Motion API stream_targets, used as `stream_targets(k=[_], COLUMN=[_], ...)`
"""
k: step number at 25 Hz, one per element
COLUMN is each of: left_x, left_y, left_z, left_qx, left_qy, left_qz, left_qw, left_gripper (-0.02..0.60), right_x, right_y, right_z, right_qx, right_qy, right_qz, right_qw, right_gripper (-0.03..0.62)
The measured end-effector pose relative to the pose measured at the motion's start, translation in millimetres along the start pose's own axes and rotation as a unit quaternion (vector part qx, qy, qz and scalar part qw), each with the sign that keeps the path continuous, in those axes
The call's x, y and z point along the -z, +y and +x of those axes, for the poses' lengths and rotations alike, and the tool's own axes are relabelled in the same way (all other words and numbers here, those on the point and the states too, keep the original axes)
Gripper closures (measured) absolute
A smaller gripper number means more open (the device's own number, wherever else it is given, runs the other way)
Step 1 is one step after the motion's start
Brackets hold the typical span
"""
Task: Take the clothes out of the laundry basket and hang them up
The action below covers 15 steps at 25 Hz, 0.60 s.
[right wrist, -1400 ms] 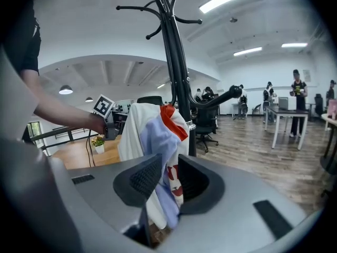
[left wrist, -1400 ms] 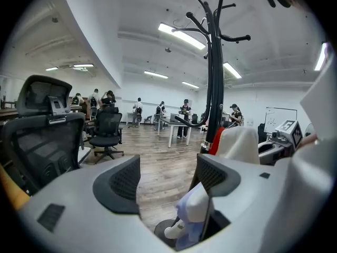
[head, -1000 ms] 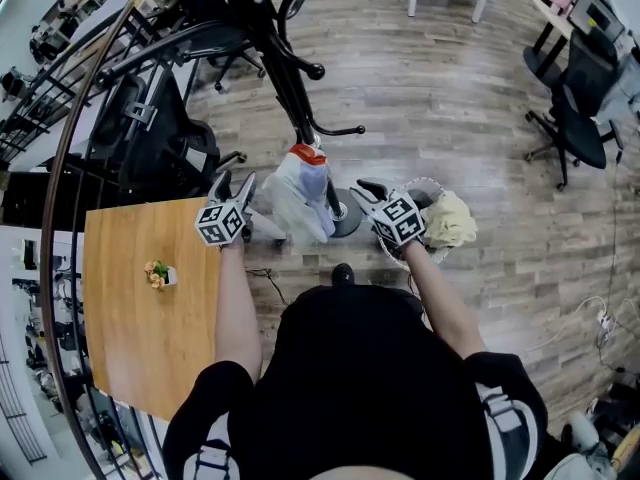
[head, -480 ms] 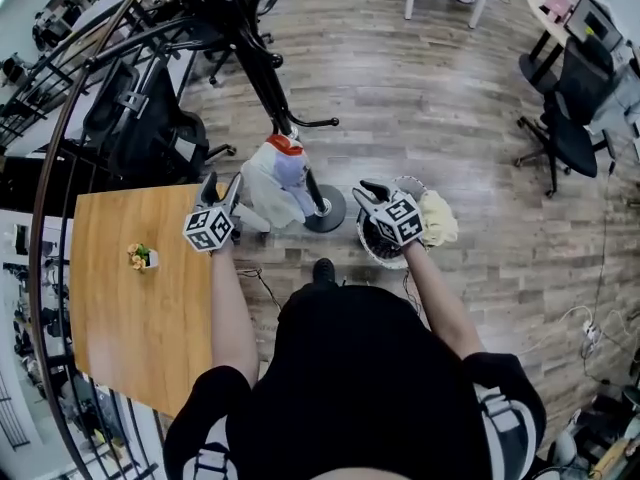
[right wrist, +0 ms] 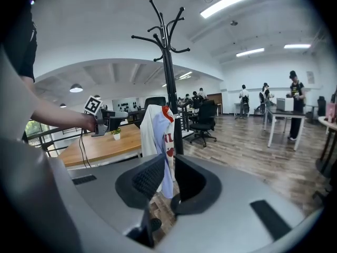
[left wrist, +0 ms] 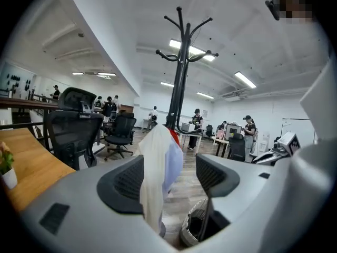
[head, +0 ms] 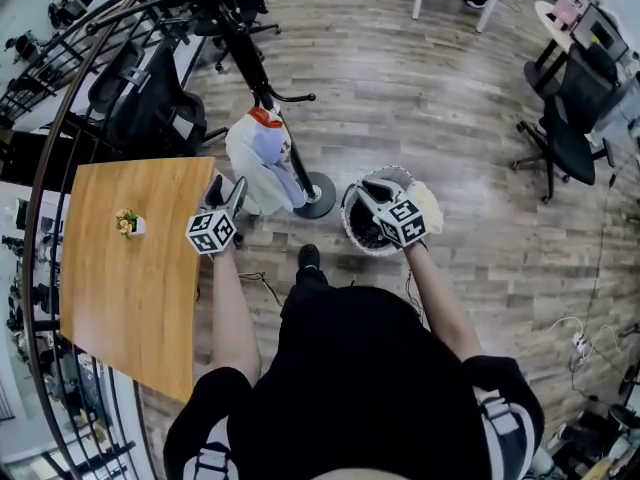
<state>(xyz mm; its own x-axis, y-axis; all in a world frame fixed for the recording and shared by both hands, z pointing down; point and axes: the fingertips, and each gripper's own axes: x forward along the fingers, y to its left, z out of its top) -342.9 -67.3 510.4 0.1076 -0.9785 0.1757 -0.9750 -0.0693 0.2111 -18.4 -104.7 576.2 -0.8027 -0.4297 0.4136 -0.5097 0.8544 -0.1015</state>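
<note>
Legible print, one item. The white garment (right wrist: 157, 128) hanging on the coat stand (right wrist: 169, 83) carries red lettering on its front. In the right gripper view two characters resembling "NL" can be made out, with a further red mark just below them. The remainder of the wording is not visible and the full word cannot be determined.

The left marker cube (head: 211, 231) and the right marker cube (head: 403, 222) each bear black-and-white square patterns, not readable as letters or numerals.

Print elsewhere in the room is too small to read.
</note>
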Motion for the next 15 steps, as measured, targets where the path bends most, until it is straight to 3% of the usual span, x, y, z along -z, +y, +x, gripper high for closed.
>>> stream_targets(k=[5, 10, 15], left_x=[24.5, 48.0, 62.3], left_y=[-51.7, -100.1, -147.6], left_z=[-19.0, -25.9, -19.5], left_qx=[0.016, 0.040, 0.093], left_qy=[0.015, 0.036, 0.053], left_qz=[0.003, 0.009, 0.007], left_qw=[0.9998, 0.9985, 0.9942], left_gripper=[0.277, 0.370, 0.501], right_x=[25.2, 54.8, 93.1], right_y=[-1.4, -5.0, -9.3], right_z=[-45.5, -85.1, -122.0], right_qx=[0.005, 0.024, 0.053], right_qy=[-0.007, -0.007, 0.004], right_qz=[0.010, 0.029, 0.063], right_qw=[1.000, 0.999, 0.997], right_gripper=[0.574, 0.588, 0.588])
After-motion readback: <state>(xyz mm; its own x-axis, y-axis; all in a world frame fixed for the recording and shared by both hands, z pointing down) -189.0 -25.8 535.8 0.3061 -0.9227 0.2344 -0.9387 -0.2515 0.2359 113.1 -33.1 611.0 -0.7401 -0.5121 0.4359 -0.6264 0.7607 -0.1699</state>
